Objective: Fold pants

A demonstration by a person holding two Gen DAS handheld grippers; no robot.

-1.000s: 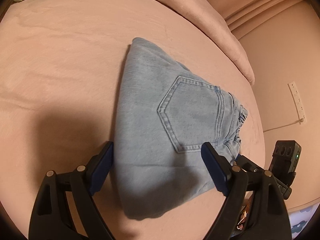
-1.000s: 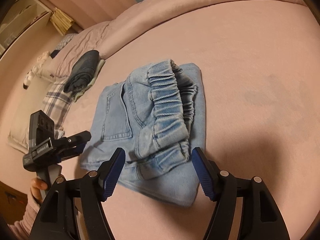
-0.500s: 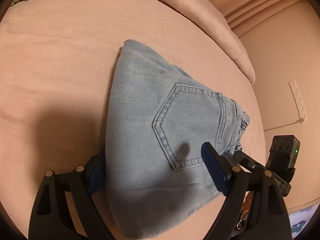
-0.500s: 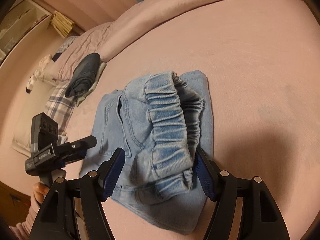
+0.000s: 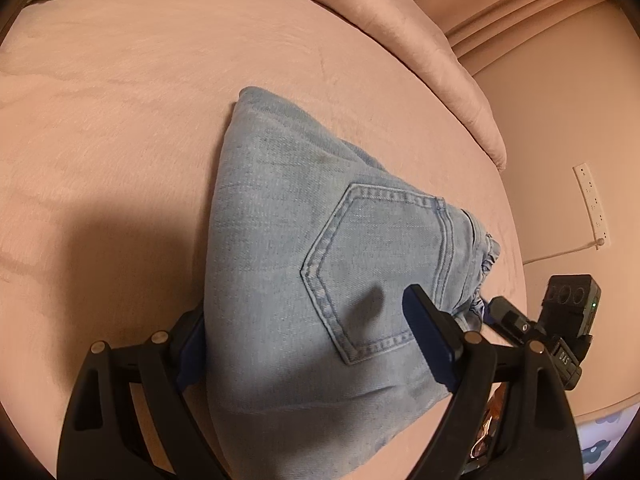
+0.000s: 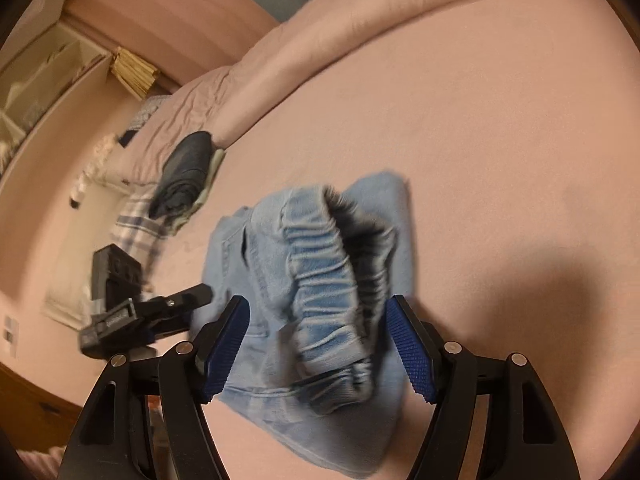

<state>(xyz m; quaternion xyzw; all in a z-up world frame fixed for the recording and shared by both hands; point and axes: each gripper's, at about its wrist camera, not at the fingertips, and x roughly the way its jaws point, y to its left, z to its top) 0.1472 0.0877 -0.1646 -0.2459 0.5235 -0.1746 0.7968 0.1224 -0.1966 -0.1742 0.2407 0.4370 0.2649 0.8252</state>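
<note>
On the bed, folded pants point waistband toward the wide-open right gripper; left gripper likewise.

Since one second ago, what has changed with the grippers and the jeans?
Both grippers, the left gripper and the right gripper, moved in over the folded jeans, now straddling the edges, one left finger under the fabric. Both stayed open; the dark clothes stayed put.

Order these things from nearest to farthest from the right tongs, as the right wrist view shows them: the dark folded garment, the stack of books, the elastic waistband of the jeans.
1. The elastic waistband of the jeans lies between the fingers of the right tongs.
2. The dark folded garment lies farther off, up and left on the bed.
3. The stack of books sits farthest, upper left by the wall.
</note>
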